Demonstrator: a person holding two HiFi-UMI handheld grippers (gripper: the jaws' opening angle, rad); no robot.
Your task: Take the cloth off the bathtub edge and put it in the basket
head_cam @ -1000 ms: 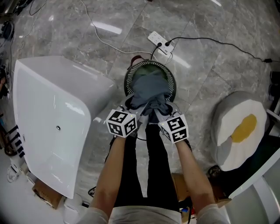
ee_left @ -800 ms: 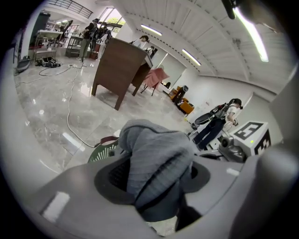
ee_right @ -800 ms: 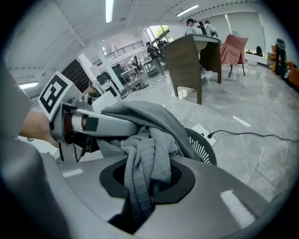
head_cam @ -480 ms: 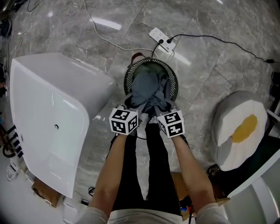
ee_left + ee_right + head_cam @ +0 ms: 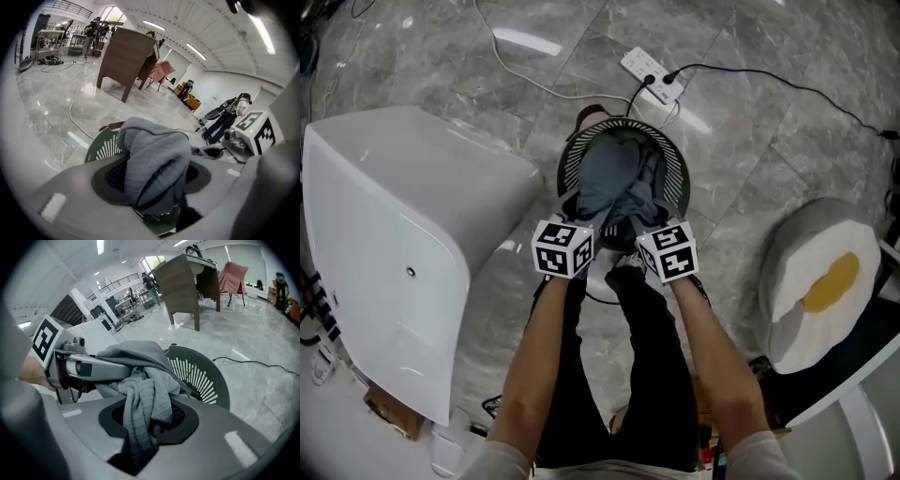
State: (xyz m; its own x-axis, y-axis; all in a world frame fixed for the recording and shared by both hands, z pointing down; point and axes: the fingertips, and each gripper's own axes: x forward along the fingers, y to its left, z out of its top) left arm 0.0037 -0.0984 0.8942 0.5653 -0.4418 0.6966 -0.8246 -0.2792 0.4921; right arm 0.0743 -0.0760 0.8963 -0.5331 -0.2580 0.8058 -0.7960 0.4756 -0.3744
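A grey cloth (image 5: 614,183) hangs bunched over the round dark green basket (image 5: 675,169) on the floor, and most of it lies inside the rim. My left gripper (image 5: 586,223) is shut on a thick fold of the cloth (image 5: 154,159), with the basket (image 5: 101,147) just beyond it. At the near rim, my right gripper (image 5: 642,225) holds a thinner strand of the cloth (image 5: 140,394); its jaws are opening with the strand still between the pads. The two grippers are side by side. The white bathtub (image 5: 384,253) stands to the left.
A white power strip (image 5: 652,77) with cables lies on the marble floor behind the basket. An egg-shaped cushion (image 5: 811,281) sits at the right. The person's black-trousered legs (image 5: 628,375) stand just behind the grippers. A cardboard box (image 5: 389,412) lies by the tub's near corner.
Both grippers have moved a little forward toward the basket's near rim, and the cloth has sunk further into the basket. Both still hold it.
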